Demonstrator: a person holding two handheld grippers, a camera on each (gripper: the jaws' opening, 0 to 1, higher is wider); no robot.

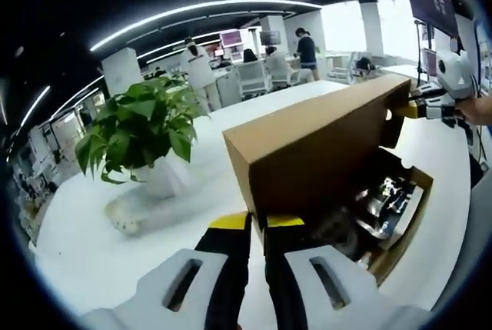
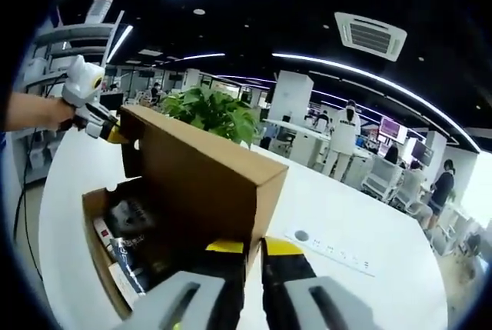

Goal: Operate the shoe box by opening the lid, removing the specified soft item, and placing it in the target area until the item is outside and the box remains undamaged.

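Observation:
The brown cardboard shoe box (image 1: 413, 211) stands open on the white table, with dark items (image 1: 387, 198) inside. Its lid (image 1: 323, 145) is raised on edge above the box. My left gripper (image 1: 257, 220) is shut on the lid's near corner, yellow tips pinching the cardboard. At the lid's far end, my right gripper (image 1: 413, 108) holds the other corner. In the right gripper view, the right gripper (image 2: 254, 248) pinches the lid (image 2: 200, 176) at its near corner, and the left gripper (image 2: 115, 131), held by a hand, grips the far corner. The box (image 2: 96, 257) lies below with its dark contents (image 2: 127, 222).
A potted green plant (image 1: 138, 130) in a white pot stands on the white table (image 1: 92, 261) beside the box; it also rises behind the lid as the plant (image 2: 211, 111). A flat socket plate (image 2: 330, 249) sits in the tabletop. People and desks stand far behind.

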